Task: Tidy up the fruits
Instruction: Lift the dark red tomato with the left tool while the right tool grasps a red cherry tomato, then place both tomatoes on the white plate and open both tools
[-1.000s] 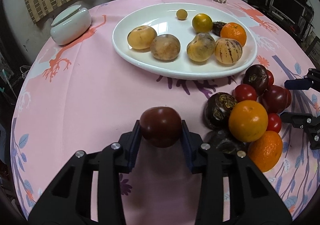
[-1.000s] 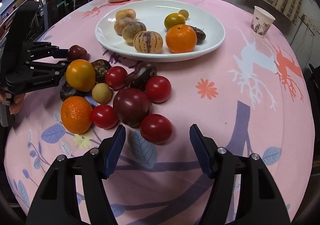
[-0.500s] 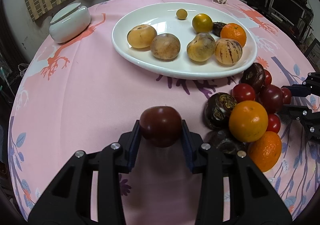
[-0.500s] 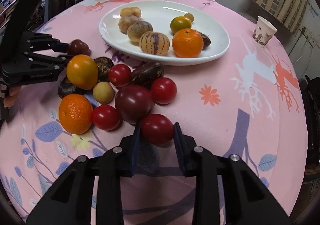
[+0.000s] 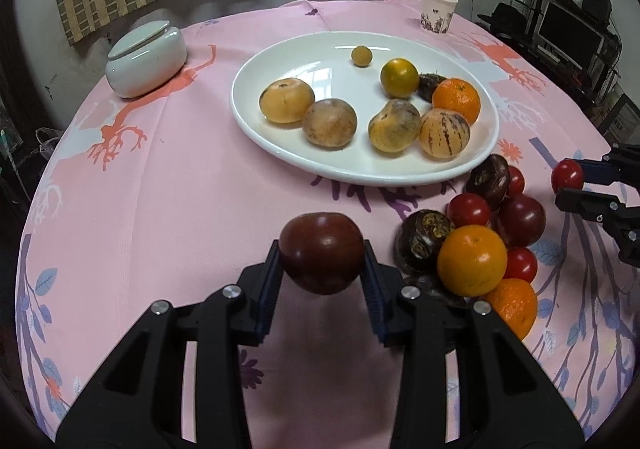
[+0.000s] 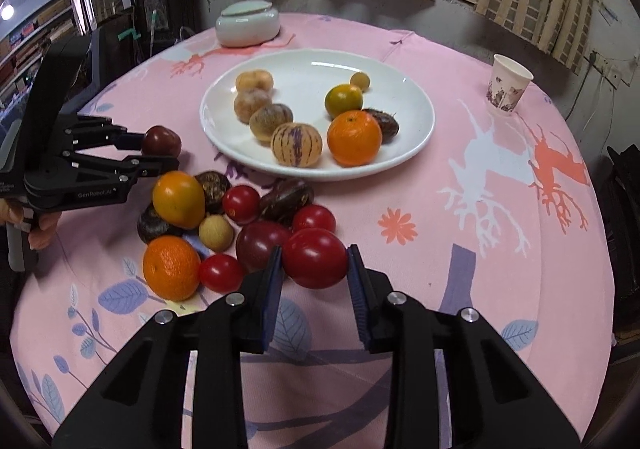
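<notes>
The round table under its pink printed cloth [image 6: 460,209] is carrying a white plate [image 6: 416,137] with fruit already on it, and a loose pile of fruit [image 6: 224,217] is lying just in front of the plate. You are holding two loads at once. Your left gripper [image 5: 322,269] is clenching a dark tomato [image 5: 321,252] above bare cloth beside the pile, and your right gripper [image 6: 315,269] is clamping a red tomato [image 6: 316,258] at the pile's near edge.

Both fruits are round and smooth, and the pads are catching them only at their sides, so a quick swing toward the plate could be letting one roll out. Squeezing harder is risking a split skin. The red tomato is sitting close against the big dark tomato [image 6: 262,244], so you may be nudging neighbours and setting them rolling toward the table edge. The two grippers converging on the plate could also be bumping each other.

Compared with a second ago, your right jaws have just been closing: they were standing wide around the red tomato and are now gripping it, lifted slightly. Your left grip is looking unchanged.
</notes>
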Demonstrator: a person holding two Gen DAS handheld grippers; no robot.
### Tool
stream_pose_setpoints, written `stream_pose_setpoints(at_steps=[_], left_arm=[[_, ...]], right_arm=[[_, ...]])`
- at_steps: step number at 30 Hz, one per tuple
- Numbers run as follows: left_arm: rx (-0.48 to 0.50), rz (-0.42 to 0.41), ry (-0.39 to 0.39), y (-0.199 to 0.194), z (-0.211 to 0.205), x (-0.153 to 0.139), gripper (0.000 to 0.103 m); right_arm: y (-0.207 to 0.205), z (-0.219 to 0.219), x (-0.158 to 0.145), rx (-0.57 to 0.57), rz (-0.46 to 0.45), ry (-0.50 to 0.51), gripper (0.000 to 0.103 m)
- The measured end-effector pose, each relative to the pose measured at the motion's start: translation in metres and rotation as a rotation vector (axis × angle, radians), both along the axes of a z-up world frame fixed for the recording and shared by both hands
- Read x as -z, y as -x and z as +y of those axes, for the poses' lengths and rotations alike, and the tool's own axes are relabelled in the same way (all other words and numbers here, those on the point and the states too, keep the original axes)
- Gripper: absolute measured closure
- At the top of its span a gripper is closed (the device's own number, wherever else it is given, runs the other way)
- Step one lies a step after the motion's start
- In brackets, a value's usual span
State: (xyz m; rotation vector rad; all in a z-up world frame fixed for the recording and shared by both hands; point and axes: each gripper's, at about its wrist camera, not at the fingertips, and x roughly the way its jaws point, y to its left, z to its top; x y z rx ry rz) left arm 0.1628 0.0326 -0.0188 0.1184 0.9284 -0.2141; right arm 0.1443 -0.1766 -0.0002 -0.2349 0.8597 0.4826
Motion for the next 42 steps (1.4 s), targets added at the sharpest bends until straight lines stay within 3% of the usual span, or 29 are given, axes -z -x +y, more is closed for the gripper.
stream_pose_setpoints(at_steps=[9, 12, 18, 27, 36, 40, 42], left_arm=[[-0.062, -0.095, 0.061, 0.000, -0.001, -0.037, 0.065], [-0.050, -0.090, -0.002, -0.008, -0.016, -0.043, 0.065], [-0.090, -0.095, 0.016, -0.033, -0.028, -0.051, 0.065], [-0.208, -0.058, 0.020, -0.071, -0.029, -0.037, 0.065], [-0.236, -0.040, 0.005, -0.092, -0.030, -0.024, 0.065], [-0.265, -0.042, 0.010, -0.095, -0.028, -0.019, 0.063], [-0.281, -0.046, 0.023, -0.094, -0.025, -0.021, 0.057]], right_arm=[[-0.019, -0.003, -0.013, 0.064, -0.004, -0.161, 0.071], [-0.030, 0.009, -0.019, 0.063, -0.022, -0.147, 0.071], [-0.059, 0.035, -0.029, 0.049, -0.055, -0.133, 0.071], [-0.096, 0.044, -0.017, 0.135, -0.067, -0.114, 0.071], [-0.119, 0.056, 0.000, 0.186, -0.035, -0.090, 0.070], [-0.121, 0.059, -0.001, 0.218, -0.036, -0.076, 0.064], [-0.120, 0.056, -0.003, 0.218, -0.035, -0.098, 0.061]])
